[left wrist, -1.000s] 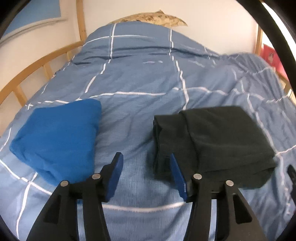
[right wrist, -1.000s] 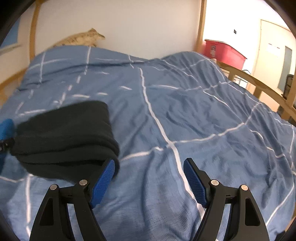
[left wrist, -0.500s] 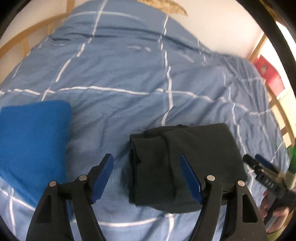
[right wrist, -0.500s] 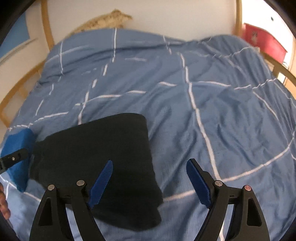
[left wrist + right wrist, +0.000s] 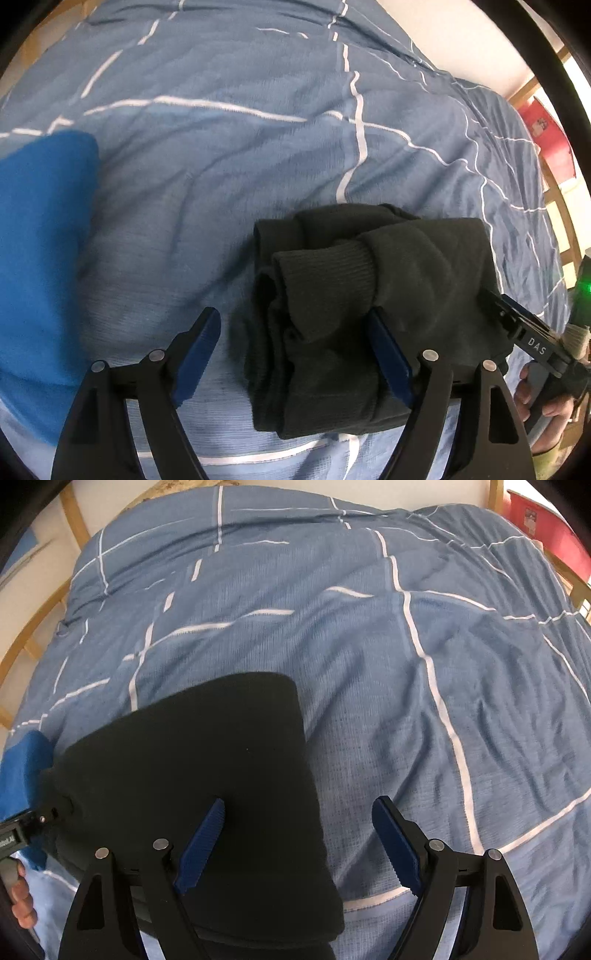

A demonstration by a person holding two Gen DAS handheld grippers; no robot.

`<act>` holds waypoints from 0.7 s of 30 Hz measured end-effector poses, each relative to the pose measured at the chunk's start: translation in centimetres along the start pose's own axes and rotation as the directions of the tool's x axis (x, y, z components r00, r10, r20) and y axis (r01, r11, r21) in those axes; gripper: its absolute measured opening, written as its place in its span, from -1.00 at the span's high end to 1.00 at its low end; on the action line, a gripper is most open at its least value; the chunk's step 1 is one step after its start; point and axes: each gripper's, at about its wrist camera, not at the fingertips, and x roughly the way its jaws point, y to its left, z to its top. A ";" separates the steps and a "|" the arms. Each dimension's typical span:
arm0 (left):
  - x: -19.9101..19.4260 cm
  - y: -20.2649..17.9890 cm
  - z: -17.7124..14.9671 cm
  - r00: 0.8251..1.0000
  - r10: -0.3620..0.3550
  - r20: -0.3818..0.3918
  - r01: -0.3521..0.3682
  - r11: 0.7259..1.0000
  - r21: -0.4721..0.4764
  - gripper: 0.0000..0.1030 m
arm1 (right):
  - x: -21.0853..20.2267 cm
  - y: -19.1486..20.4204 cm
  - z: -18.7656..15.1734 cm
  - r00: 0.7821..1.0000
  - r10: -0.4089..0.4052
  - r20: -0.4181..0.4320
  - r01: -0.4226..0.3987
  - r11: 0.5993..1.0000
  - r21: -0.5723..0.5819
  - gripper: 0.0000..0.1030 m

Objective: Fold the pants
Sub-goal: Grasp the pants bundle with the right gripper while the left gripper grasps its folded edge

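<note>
a home bedroom: checked blue duvet [image 5: 369,646], wooden bedframe [image 5: 26,642].

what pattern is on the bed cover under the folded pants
Blue bed cover with a grid of thin white lines, clearest in the right wrist view.

Each hand-held gripper [image 5: 295,354] has black arms, silver screws and ribbed blue pads [image 5: 201,845]

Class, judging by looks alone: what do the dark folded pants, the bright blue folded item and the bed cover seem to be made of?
Dark pants: probably matte knit fleece or jersey; a ribbed cuff shows.
Blue folded item: soft matte cloth, perhaps fleece; weave unclear.
Bed cover: woven fabric, likely cotton, with fine visible weave, creases and white stripes.
</note>
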 end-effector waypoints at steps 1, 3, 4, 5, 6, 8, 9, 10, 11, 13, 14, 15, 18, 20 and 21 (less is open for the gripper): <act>0.3 -0.1 -0.1 1.000 -0.015 -0.009 0.015 1.000 -0.004 -0.47 | 0.1 -0.1 -0.1 1.000 0.002 0.001 -0.002 1.000 0.003 -0.60; 0.9 0.0 -0.2 0.999 -0.039 -0.036 0.039 0.999 -0.011 -0.38 | 0.2 -0.3 -0.1 1.000 0.010 -0.001 -0.010 1.000 0.004 -0.60; 1.3 -0.1 -0.3 0.998 -0.053 -0.046 0.052 0.999 -0.012 -0.36 | 0.4 -0.4 -0.1 1.000 0.016 -0.006 -0.016 1.000 0.007 -0.60; 1.6 -0.1 -0.3 0.998 -0.049 -0.048 0.049 0.999 -0.012 -0.36 | 0.7 -0.6 -0.1 1.000 0.026 -0.014 -0.026 1.000 0.015 -0.60; 1.8 -0.1 -0.3 0.998 -0.046 -0.047 0.046 0.999 -0.011 -0.36 | 1.0 -0.8 -0.1 0.999 0.035 -0.024 -0.034 0.999 0.025 -0.60; 1.9 -0.2 -0.4 0.998 -0.049 -0.041 0.048 0.999 -0.004 -0.35 | 1.7 -1.1 -0.2 0.998 0.049 -0.042 -0.047 0.998 0.041 -0.60; 1.9 -0.1 -0.5 0.998 -0.052 -0.040 0.052 0.999 -0.007 -0.31 | 2.0 -1.2 -0.3 0.997 0.056 -0.046 -0.054 0.997 0.046 -0.60; 2.0 -0.1 -0.5 0.998 -0.054 -0.039 0.054 0.998 -0.010 -0.24 | 2.2 -1.3 -0.4 0.997 0.060 -0.046 -0.058 0.997 0.047 -0.59; 1.9 0.0 -0.6 0.998 -0.057 -0.035 0.057 0.998 -0.012 -0.22 | 2.4 -1.3 -0.5 0.997 0.067 -0.047 -0.064 0.997 0.049 -0.56; 1.9 -0.1 -0.7 0.998 -0.057 -0.028 0.057 0.998 -0.008 -0.16 | 2.7 -1.2 -0.6 0.995 0.090 -0.051 -0.087 0.995 0.057 -0.40; 1.8 -0.1 -0.7 0.998 -0.055 -0.025 0.055 0.998 -0.008 -0.13 | 2.8 -1.1 -0.6 0.993 0.107 -0.056 -0.103 0.993 0.062 -0.21; 1.6 -0.2 -0.7 0.998 -0.057 -0.022 0.057 0.998 -0.016 -0.07 | 2.9 -1.0 -0.6 0.990 0.127 -0.061 -0.123 0.990 0.069 -0.13; 0.7 0.1 -0.8 0.998 -0.067 -0.013 0.066 0.997 -0.025 0.14 | 2.7 -0.7 -0.5 0.987 0.148 -0.062 -0.142 0.986 0.087 0.02; 0.1 -0.1 -0.6 0.997 -0.079 0.001 0.079 0.996 -0.034 0.28 | 2.1 -0.7 -0.6 0.987 0.151 -0.053 -0.146 0.985 0.087 0.17; -0.3 0.0 -0.6 0.996 -0.089 0.007 0.090 0.995 -0.044 0.39 | 1.7 -0.5 -0.6 0.988 0.151 -0.042 -0.147 0.986 0.082 0.19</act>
